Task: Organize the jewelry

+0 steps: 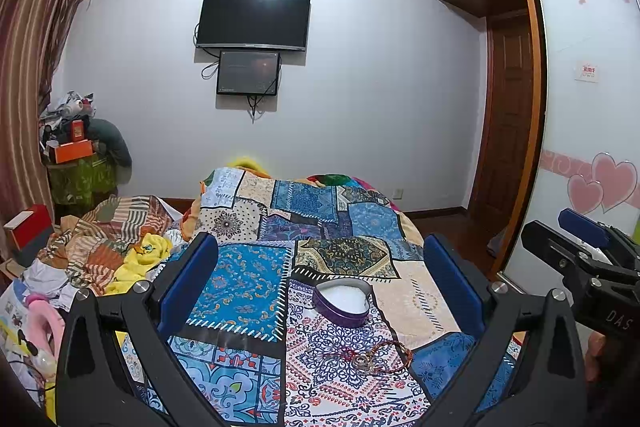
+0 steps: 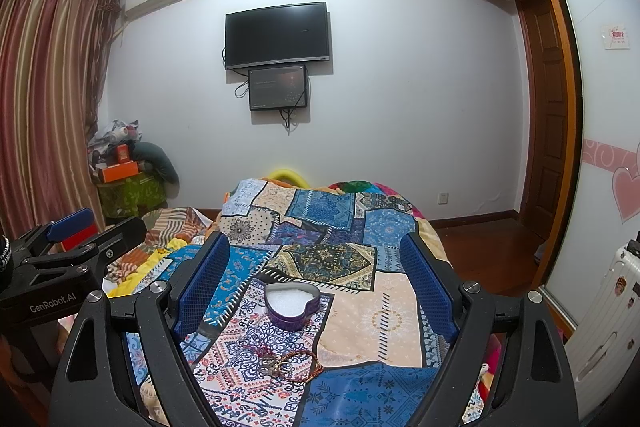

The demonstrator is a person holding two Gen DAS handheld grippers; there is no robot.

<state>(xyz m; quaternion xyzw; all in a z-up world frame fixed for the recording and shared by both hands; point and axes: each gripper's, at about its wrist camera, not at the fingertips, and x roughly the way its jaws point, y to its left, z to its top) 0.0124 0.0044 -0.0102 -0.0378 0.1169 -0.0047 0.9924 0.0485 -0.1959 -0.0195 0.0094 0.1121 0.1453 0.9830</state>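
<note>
The jewelry (image 2: 284, 361), a tangle of cord bracelets and small metal pieces, lies on the patchwork bedspread (image 2: 372, 311) just on the near side of the heart-shaped purple box (image 2: 292, 307), which stands open with white padding inside. Because the strands overlap, a pinch may well lift several pieces together or drag the soft cloth with them, and a snag could tip the light box. The left hand-held gripper (image 1: 316, 287) and the right hand-held gripper (image 2: 316, 287) both stand wide apart, empty, above the bedspread and touching nothing.
</note>
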